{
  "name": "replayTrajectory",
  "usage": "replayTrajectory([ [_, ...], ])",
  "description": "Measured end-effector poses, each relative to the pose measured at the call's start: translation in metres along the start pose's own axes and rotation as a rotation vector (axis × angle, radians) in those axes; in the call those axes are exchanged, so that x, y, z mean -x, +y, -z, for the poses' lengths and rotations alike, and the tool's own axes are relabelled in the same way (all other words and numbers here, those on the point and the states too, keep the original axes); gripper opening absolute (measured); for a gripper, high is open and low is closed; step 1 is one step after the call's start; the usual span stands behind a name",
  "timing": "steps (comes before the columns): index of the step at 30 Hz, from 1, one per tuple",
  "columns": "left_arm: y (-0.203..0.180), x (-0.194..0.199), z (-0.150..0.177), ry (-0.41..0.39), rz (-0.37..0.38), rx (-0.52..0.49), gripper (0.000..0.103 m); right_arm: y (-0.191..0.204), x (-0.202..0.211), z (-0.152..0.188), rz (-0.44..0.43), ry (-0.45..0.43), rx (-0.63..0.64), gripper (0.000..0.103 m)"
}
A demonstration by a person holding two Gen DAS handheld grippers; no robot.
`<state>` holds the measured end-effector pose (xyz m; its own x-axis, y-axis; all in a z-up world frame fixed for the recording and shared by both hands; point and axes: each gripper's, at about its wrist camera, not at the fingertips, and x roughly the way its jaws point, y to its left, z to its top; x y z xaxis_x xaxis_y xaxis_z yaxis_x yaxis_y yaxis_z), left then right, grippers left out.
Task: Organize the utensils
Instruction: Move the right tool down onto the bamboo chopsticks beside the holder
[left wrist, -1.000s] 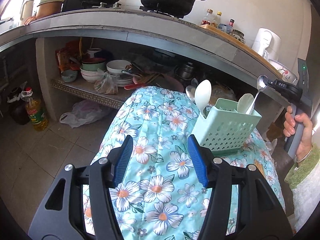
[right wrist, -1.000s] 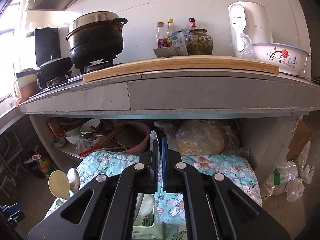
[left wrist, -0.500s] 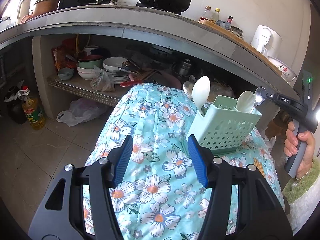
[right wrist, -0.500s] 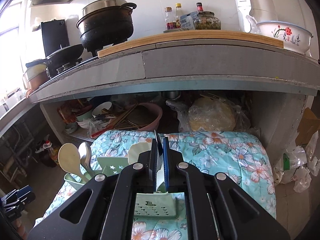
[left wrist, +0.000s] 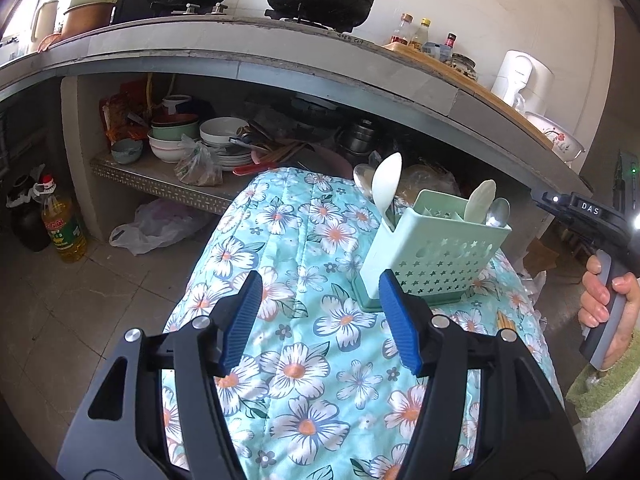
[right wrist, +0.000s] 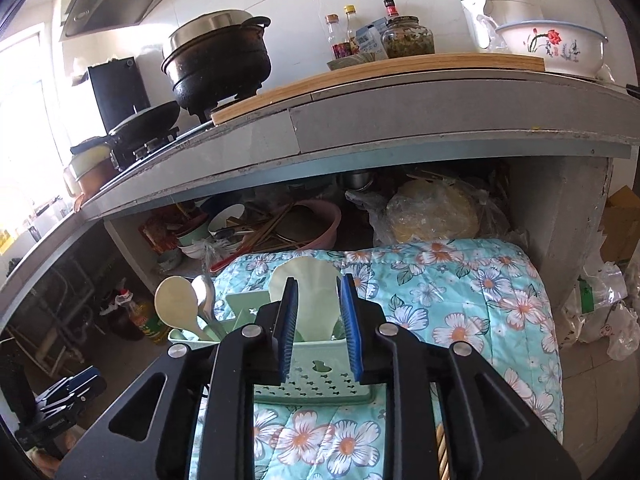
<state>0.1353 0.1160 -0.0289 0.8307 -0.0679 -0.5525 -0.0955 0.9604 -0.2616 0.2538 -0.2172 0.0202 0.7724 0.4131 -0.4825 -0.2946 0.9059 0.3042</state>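
Left tongs (left wrist: pixel 320 316): released, nothing between, over the flowered cloth (left wrist: pixel 296 368).
Caddy (left wrist: pixel 436 256): green, upright on the cloth, near the left tongs.
Metal spoon (left wrist: pixel 498 213): in the caddy's right compartment; only the left view shows it.
Right tongs (right wrist: pixel 319 328): just opening, released, above the caddy; the pale scoop (right wrist: pixel 306 292) shows between them, untouched.

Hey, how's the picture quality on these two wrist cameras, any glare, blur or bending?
Left wrist: sharp, the counter edge bows from fisheye, a white light flare sits at the right edge. Right wrist: the window at left is blown out, the utensil holder stays crisp, corners are black.
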Motion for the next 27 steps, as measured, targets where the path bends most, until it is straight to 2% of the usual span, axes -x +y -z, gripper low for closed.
replayTrajectory([
  [5, -0.007, 0.005, 0.003, 0.008, 0.032, -0.014, 0.059, -0.011, 0.034, 0.009, -0.02, -0.008, -0.049, 0.029],
  [8, -0.015, 0.006, 0.007, 0.02, 0.061, -0.033, 0.061, -0.02, 0.055, 0.022, -0.004, 0.008, -0.069, 0.03],
  [14, -0.032, -0.002, 0.023, 0.081, 0.121, -0.079, 0.065, -0.056, 0.088, 0.072, 0.031, 0.104, -0.183, 0.03],
  [21, -0.057, -0.023, 0.048, 0.197, 0.178, -0.132, 0.066, -0.088, 0.082, 0.154, 0.066, 0.29, -0.337, 0.03],
  [24, -0.068, -0.03, 0.057, 0.238, 0.194, -0.151, 0.066, -0.096, 0.075, 0.182, 0.07, 0.334, -0.389, 0.026],
  [27, -0.077, -0.035, 0.064, 0.266, 0.201, -0.178, 0.066, -0.1, 0.068, 0.195, 0.066, 0.352, -0.412, 0.021],
])
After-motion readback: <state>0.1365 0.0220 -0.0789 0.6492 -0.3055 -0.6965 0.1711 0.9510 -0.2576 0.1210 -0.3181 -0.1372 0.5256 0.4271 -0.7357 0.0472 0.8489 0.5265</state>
